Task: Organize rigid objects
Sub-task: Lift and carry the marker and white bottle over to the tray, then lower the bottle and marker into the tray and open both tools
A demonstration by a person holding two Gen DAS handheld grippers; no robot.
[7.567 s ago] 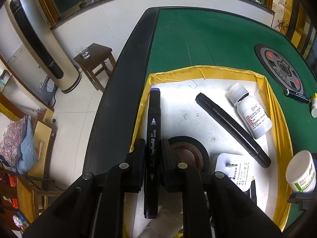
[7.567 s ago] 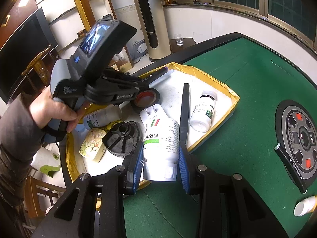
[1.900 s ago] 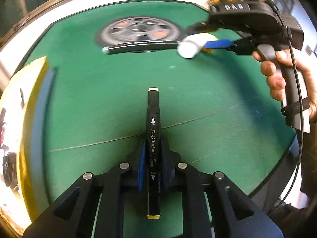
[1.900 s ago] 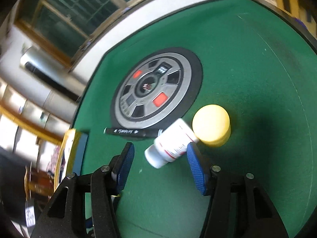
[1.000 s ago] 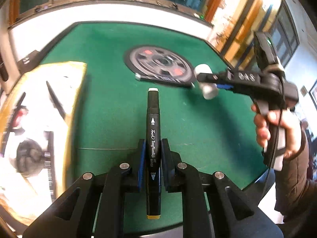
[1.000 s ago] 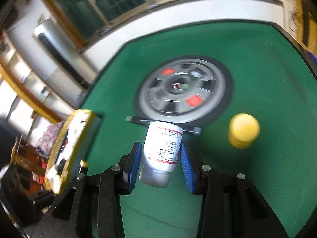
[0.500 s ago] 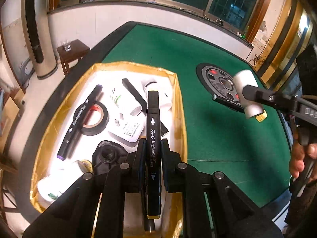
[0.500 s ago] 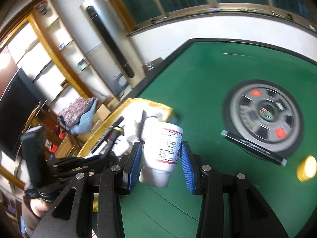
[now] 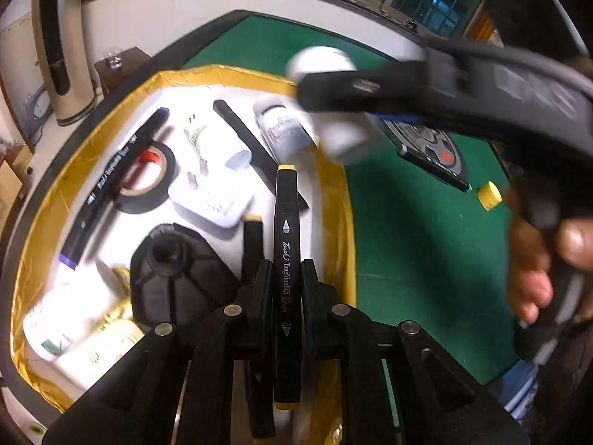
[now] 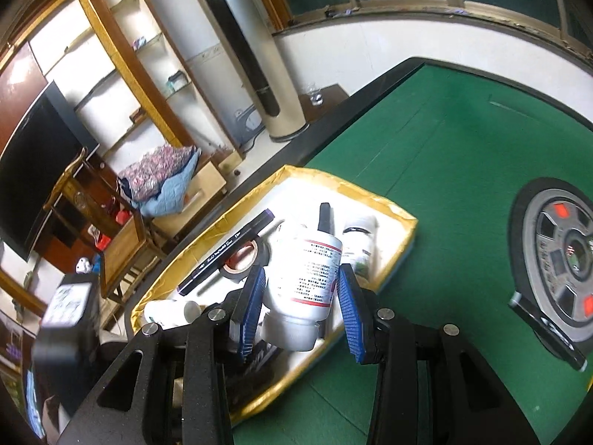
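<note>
Now left hand-held gripper [image 9: 284,289] clamps slim black marker [image 9: 286,244]; right hand-held gripper [image 10: 302,296] clamps smooth white bottle [image 10: 305,278]

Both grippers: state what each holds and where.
Left gripper grips a black marker around its lower barrel. Right gripper grips a white bottle across its body.

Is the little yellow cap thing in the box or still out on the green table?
Out. The yellow cap sits on the green table, apart from the yellow-edged box, beside the round grey panel.
</note>
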